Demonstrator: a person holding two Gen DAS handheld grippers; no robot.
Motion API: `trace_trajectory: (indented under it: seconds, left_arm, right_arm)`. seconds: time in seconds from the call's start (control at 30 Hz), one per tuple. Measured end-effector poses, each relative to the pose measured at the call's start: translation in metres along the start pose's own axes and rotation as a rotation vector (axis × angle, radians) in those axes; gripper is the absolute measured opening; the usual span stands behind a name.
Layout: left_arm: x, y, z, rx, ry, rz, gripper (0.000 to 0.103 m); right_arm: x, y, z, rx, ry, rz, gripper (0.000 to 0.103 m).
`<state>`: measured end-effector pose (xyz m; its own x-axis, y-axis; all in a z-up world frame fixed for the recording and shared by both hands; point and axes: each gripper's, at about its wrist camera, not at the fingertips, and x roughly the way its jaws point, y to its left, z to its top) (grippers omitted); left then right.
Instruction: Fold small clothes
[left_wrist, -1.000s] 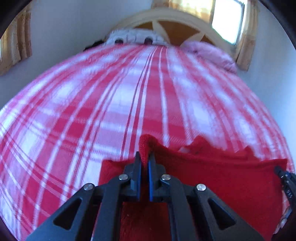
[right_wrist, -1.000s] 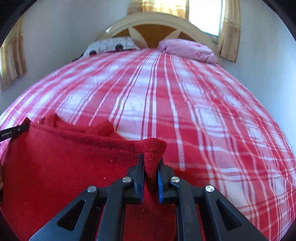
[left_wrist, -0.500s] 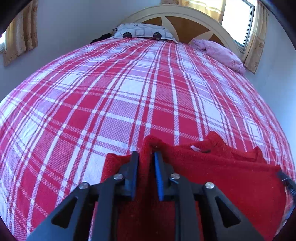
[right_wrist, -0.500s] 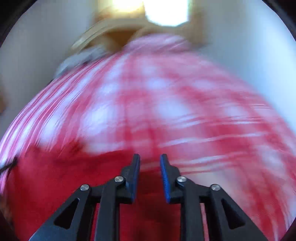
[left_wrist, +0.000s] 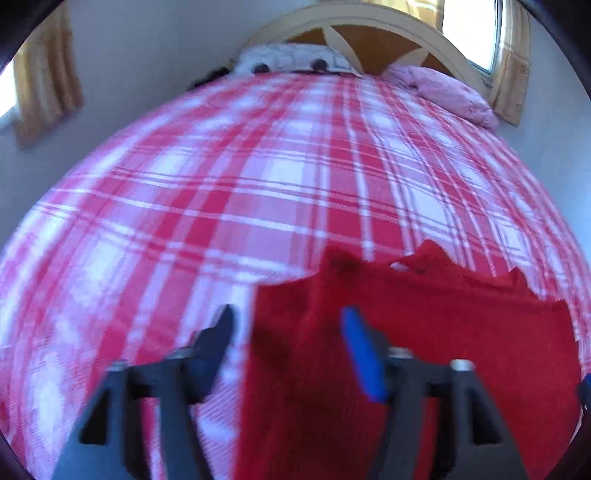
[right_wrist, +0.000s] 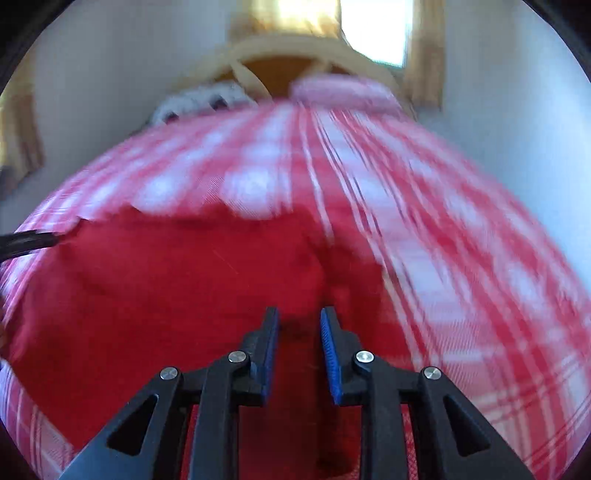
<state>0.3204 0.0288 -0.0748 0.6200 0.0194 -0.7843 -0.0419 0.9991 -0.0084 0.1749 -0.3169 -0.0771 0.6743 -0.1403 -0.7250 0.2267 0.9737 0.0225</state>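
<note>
A red knitted garment (left_wrist: 443, 350) lies folded on the plaid bed cover (left_wrist: 221, 203), its far edge bunched up. My left gripper (left_wrist: 288, 314) hovers over the garment's left edge. Its jaws are opening wide, and the cloth lies below them untouched by the pads. In the right wrist view the same garment (right_wrist: 166, 288) fills the lower left. My right gripper (right_wrist: 299, 314) hangs above the garment's right part, open by a narrow gap with nothing pinched between its blue pads. A black finger of the left gripper (right_wrist: 26, 242) shows at that view's left edge.
The red and white plaid cover spreads out ahead of the garment. At the head of the bed lie a white patterned pillow (left_wrist: 295, 61) and a pink pillow (left_wrist: 450, 88) against a curved wooden headboard (left_wrist: 369, 29). Walls stand close on both sides.
Both grippers have let go of the garment corners they pinched. The left jaws have spread wide. The right gripper has drawn back over the garment, which now lies flat.
</note>
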Motion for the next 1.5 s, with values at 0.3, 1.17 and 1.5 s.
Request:
trace_trajectory:
  seconds: [0.3, 1.17, 1.5]
  left_arm:
    - [-0.046, 0.043, -0.054, -0.054, -0.015, -0.009, 0.086]
    - [-0.05, 0.036, -0.113, -0.005, 0.035, -0.078, 0.09]
    - [-0.046, 0.038, -0.114, -0.026, 0.043, -0.012, 0.103]
  right_arm:
    - [0.003, -0.011, -0.002, 0.042, -0.01, 0.049, 0.025]
    - [-0.073, -0.008, -0.082, 0.097, -0.017, 0.053, 0.055]
    - [-0.075, -0.024, -0.085, 0.163, -0.053, 0.103, 0.055]
